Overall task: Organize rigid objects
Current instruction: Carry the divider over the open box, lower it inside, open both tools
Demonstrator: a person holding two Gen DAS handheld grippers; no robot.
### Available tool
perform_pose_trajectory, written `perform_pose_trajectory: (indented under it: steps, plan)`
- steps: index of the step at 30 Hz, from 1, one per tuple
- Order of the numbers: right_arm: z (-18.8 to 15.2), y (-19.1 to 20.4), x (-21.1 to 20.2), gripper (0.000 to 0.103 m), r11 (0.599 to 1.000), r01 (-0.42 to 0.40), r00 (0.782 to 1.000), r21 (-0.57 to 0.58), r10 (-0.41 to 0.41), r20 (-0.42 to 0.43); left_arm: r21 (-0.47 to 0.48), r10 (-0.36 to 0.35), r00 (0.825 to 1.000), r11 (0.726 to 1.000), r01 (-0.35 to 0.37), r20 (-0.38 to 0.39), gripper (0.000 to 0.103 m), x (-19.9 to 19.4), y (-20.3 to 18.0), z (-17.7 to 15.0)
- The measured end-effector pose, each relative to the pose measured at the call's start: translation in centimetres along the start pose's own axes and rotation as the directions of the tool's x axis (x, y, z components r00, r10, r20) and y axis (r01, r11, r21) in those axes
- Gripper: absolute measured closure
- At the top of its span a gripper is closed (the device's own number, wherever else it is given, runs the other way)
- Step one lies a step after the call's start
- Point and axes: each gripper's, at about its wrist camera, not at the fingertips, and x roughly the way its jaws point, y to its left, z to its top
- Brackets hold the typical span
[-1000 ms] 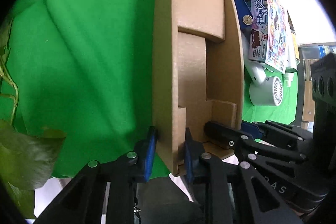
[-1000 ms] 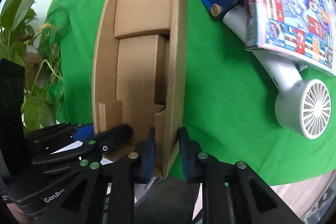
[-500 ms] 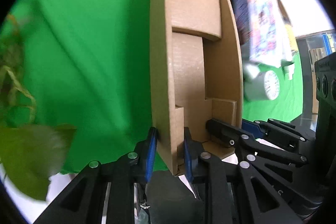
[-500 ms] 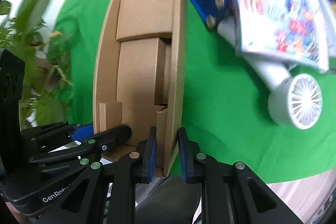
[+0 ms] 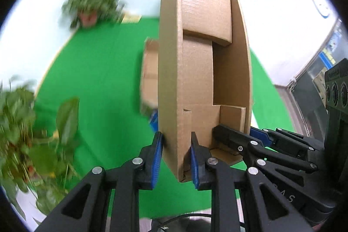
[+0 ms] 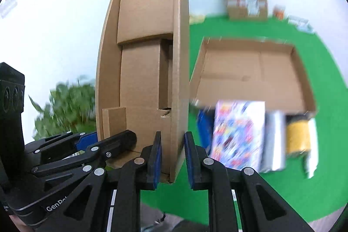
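Note:
A shallow brown cardboard tray (image 5: pixel 195 79) hangs in the air, tilted up on end above the green cloth. My left gripper (image 5: pixel 176 145) is shut on its left wall, blue pads pressed on both sides. My right gripper (image 6: pixel 173 145) is shut on the opposite wall of the same tray (image 6: pixel 141 79). Each gripper shows in the other's view, the right gripper (image 5: pixel 239 136) and the left gripper (image 6: pixel 108 140), both at the tray's near end. Below on the cloth lie a colourful book (image 6: pixel 237 136), a white device (image 6: pixel 274 140), a yellow item (image 6: pixel 296 138) and a blue item (image 6: pixel 203 129), all blurred.
An open cardboard box (image 6: pixel 250 73) sits on the green cloth behind the book; part of this open box (image 5: pixel 150 71) shows left of the tray. A smaller box (image 6: pixel 245 1) stands at the cloth's far edge. Potted plants (image 5: pixel 93 3) and leaves (image 5: pixel 21 123) border the left side.
Both grippers have risen with the tray still clamped, and tilted upward. The wall, the open box and the far plants have come into view, and the book and white device now lie lower and farther.

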Motion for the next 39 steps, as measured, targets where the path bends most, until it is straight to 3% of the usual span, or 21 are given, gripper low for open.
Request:
perform_pose_trajectory:
  steps: [6,12,19,27,34,39]
  plan:
    - [3.2,-4.8,-6.6,0.087,1.0,0.008,0.997,0.014,-0.009,0.081,0.042,-0.011,0.998,0.999,0.008,0.063,0.081,-0.9,-4.5,1.6]
    - [5.0,-7.1,-6.4,0.086,0.999,0.0,0.998,0.034,-0.002,0.061,0.063,-0.001,0.999,0.998,-0.002,0.051,0.081,0.7,-5.1,2.6]
    - [7.3,-6.6,0.4,0.086,0.999,0.014,1.0,0.05,-0.014,-0.008,0.06,0.0,1.0,0.998,0.0,-0.001,0.081,4.2,-3.5,5.4]
    - [13.5,-8.6,13.4,0.086,0.995,0.019,0.983,0.095,-0.001,-0.184,0.009,-0.024,0.99,1.0,0.026,-0.141,0.081,13.7,2.7,10.1]
    - [14.9,-11.0,26.2,0.085,0.983,0.063,0.929,0.175,0.007,-0.371,-0.035,-0.043,0.956,0.999,0.034,-0.291,0.081,22.8,7.2,10.3]
    - [13.2,-12.3,32.6,0.085,0.973,0.112,0.875,0.202,0.0,-0.485,-0.109,-0.087,0.914,0.993,0.047,-0.397,0.082,27.7,9.8,8.1]
